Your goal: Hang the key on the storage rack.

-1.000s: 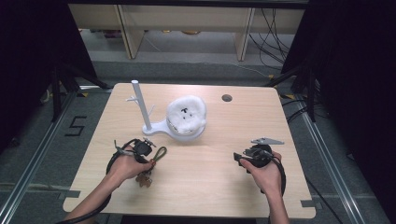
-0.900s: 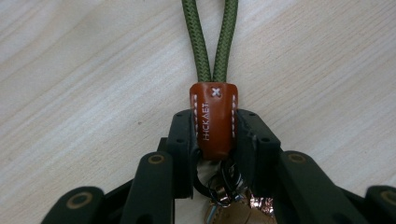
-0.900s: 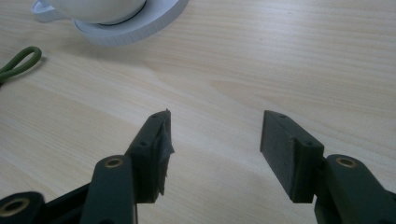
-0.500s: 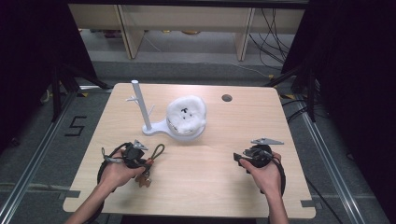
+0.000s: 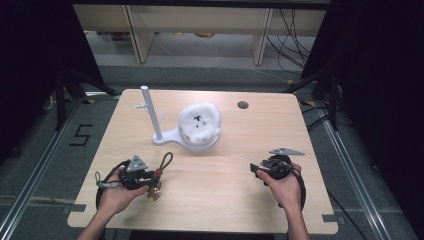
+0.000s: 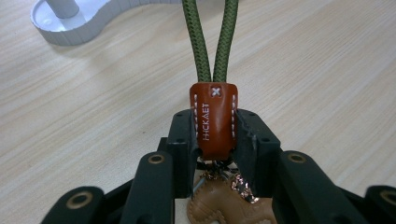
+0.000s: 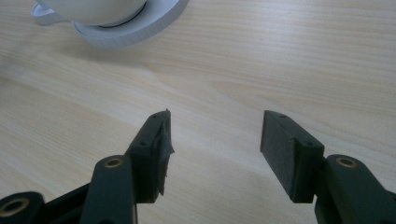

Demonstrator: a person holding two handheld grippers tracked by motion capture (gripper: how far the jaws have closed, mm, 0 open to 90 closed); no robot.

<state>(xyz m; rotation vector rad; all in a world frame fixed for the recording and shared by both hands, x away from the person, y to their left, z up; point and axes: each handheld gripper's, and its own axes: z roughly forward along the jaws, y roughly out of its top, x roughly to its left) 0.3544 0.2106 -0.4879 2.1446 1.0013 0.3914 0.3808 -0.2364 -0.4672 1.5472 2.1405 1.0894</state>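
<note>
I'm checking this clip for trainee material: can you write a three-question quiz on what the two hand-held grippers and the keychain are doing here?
1. What does the left hand-held gripper clamp?
2. True or false: the right hand-held gripper holds the green cord loop.
3. Which stands nearer the white stand: A, left hand-held gripper; B, right hand-held gripper?

Key:
1. The brown leather tab of the keychain, below the cord loop.
2. False: its jaws stand open over bare table.
3. A.
</note>
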